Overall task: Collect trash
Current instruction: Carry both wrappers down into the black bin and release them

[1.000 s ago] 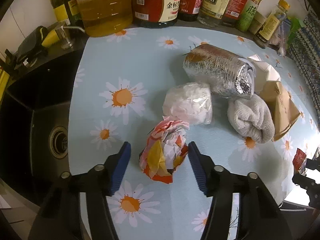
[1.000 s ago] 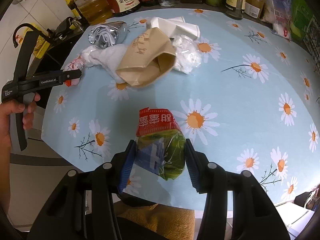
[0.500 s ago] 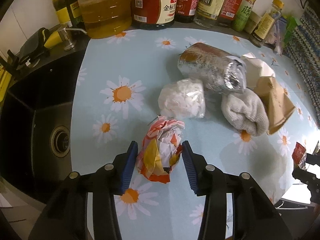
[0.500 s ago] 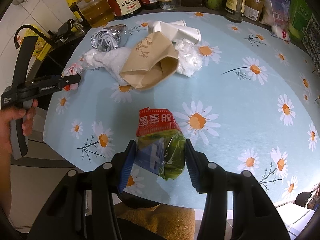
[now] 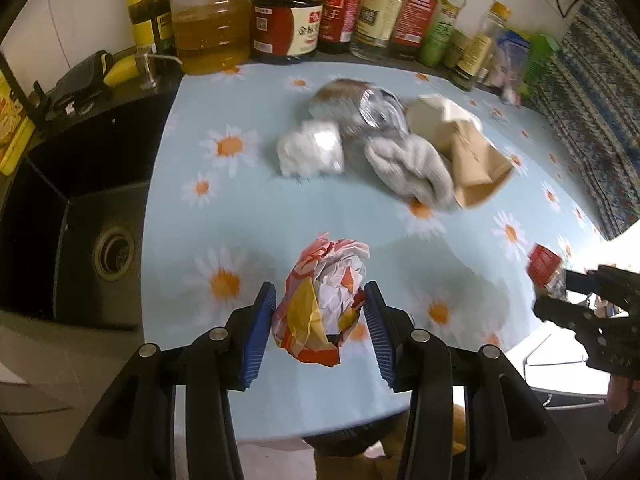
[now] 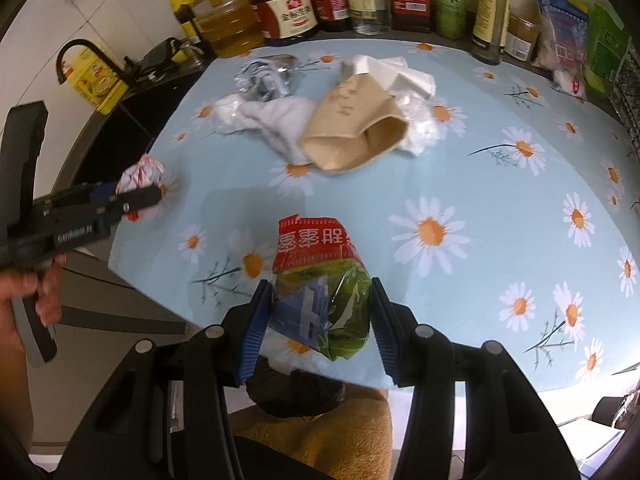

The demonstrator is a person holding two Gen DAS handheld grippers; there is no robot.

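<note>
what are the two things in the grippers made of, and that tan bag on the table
Wrapper in the left hand-held gripper: looks like thin printed paper, matte, sharply creased into a ball.
Packet in the right hand-held gripper: likely plastic film, glossy, with glare and a see-through green part.
Tan bag: apparently kraft paper, matte brown, with stiff folds and an open mouth.

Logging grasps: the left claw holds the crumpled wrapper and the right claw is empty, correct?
Not quite. The left claw does hold the crumpled wrapper, but the right claw grips a red-and-green snack bag, as the right wrist view shows.
</note>
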